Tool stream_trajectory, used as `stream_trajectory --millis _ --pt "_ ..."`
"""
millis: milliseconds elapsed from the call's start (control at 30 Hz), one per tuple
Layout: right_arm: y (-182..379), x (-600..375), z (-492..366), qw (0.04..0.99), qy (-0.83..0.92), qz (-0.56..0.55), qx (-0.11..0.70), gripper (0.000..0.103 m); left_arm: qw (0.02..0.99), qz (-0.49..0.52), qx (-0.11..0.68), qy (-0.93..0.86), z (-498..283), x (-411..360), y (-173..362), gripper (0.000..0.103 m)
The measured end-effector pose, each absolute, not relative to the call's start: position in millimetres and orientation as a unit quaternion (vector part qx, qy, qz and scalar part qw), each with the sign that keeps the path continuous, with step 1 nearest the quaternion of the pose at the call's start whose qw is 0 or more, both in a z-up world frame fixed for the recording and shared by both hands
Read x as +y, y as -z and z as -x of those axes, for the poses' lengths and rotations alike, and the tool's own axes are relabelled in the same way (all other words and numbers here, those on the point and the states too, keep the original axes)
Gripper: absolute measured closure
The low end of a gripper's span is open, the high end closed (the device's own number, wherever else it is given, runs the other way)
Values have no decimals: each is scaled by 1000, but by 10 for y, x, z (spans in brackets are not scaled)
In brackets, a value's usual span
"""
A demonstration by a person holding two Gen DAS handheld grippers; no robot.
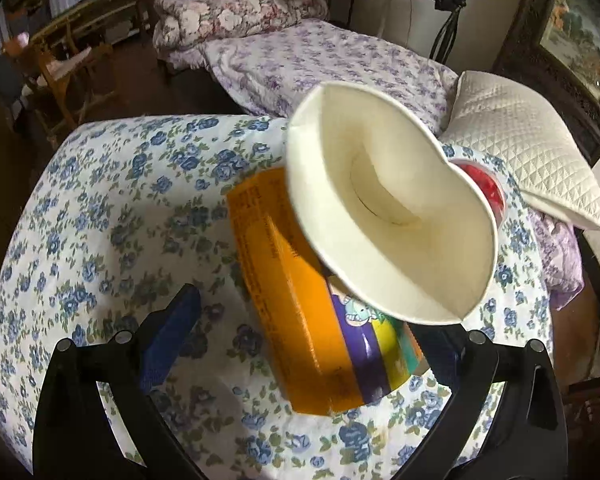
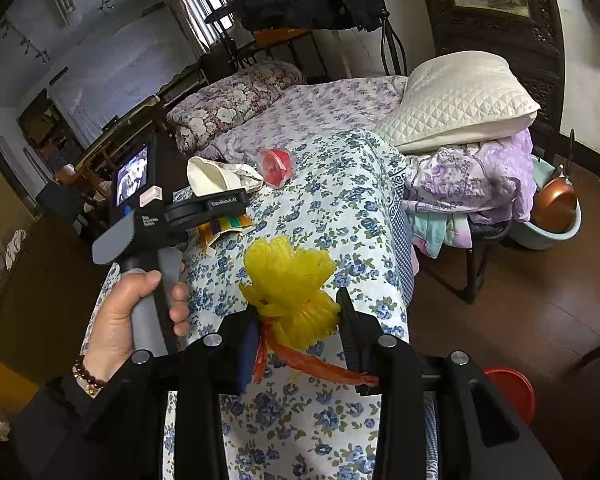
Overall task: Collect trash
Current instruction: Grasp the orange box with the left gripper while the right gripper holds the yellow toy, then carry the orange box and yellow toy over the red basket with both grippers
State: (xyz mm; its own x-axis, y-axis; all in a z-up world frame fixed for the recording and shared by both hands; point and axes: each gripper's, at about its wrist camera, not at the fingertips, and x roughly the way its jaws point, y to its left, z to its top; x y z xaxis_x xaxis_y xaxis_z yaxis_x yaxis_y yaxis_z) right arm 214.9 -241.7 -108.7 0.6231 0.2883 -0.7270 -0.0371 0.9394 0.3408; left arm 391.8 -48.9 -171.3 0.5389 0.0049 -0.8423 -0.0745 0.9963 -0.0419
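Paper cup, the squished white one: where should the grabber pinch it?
Probably the thin wall at the rim of the paper cup, one finger inside and one outside. Come in from the mouth side: the cup lies tipped on the orange box with its crushed, heart-shaped opening facing the open left gripper. The whole body looks too wide to squeeze.

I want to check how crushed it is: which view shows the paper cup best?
The left wrist view: the paper cup fills the centre, rim pinched flat. The right wrist view shows it small, side-on, behind the left tool.
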Motion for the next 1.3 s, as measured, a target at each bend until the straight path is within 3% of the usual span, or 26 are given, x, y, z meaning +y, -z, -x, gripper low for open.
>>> stream_trajectory --millis 67,100,233,567,800,833,900,933,1300 --pt "1091 -2421 -2140 887 -92 -153 426 67 883 30 468 -14 -3881 -512 1706 19" --pt "1083 -2413 -2132 887 -93 -154 426 67 887 27 461 -6 -3844 -522 1685 36" --pt "1008 -2339 -2070 889 -101 -151 420 67 888 42 457 14 -3702 -431 1657 46" --pt "924 -1997 -1769 881 -141 -154 425 67 879 60 473 10 -2793 -13 1558 49" --pt "805 -1771 -1422 881 -154 -139 426 67 894 83 439 32 -1954 229 1217 55" --pt "797 -1760 -1394 881 -154 -138 425 67 896 85 435 35 -1887 257 1180 61" --pt "785 -1734 -1344 881 -152 -136 426 67 895 90 434 47 -1756 319 1138 88" --pt "782 -1715 -1328 881 -151 -134 428 67 894 91 436 48 -1725 341 1135 94" --pt "749 -1567 -1296 880 -152 -120 433 66 883 70 460 66 -1750 314 1314 89"
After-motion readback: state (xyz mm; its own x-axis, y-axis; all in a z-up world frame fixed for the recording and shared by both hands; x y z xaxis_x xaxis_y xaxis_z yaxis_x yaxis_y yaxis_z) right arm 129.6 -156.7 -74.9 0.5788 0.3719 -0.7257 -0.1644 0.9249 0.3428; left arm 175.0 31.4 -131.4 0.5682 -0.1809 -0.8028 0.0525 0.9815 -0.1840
